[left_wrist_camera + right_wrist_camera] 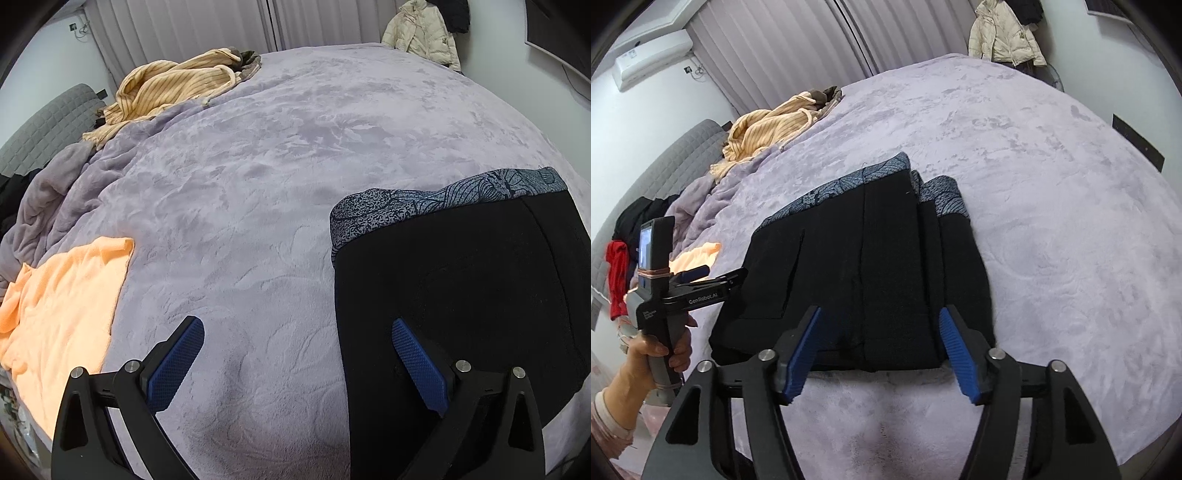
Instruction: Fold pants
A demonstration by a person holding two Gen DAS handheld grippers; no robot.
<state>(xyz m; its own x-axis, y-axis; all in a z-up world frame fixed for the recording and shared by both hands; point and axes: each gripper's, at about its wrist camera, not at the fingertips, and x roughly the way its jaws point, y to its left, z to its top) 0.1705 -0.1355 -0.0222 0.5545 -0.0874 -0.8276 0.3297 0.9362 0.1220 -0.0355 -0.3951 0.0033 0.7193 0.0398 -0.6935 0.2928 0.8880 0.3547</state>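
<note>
Black folded pants (pixel 864 266) lie on the bed (pixel 1052 221); both grippers (pixel 297 354) (pixel 879 347) spread, empty.

In the left wrist view, the pants (pixel 461 295) run off the frame at 5 o'clock, so their lower end is out of sight; one blue finger (pixel 419 365) of the left hand-held gripper (pixel 295 363) covers part of them. The orange cloth (pixel 62 306) is cut by the edge at 9 o'clock. In the right wrist view, the person's left hand (pixel 665 354) shows only partly around a grey handle, and the sleeve (pixel 609 424) leaves the frame at 8 o'clock. The small screen (pixel 646 247) on that device is too small to read. A dark heap (pixel 646 214) by the headboard is too dim to identify. The jacket (pixel 1004 37) at 1 o'clock is clipped at the top.
</note>
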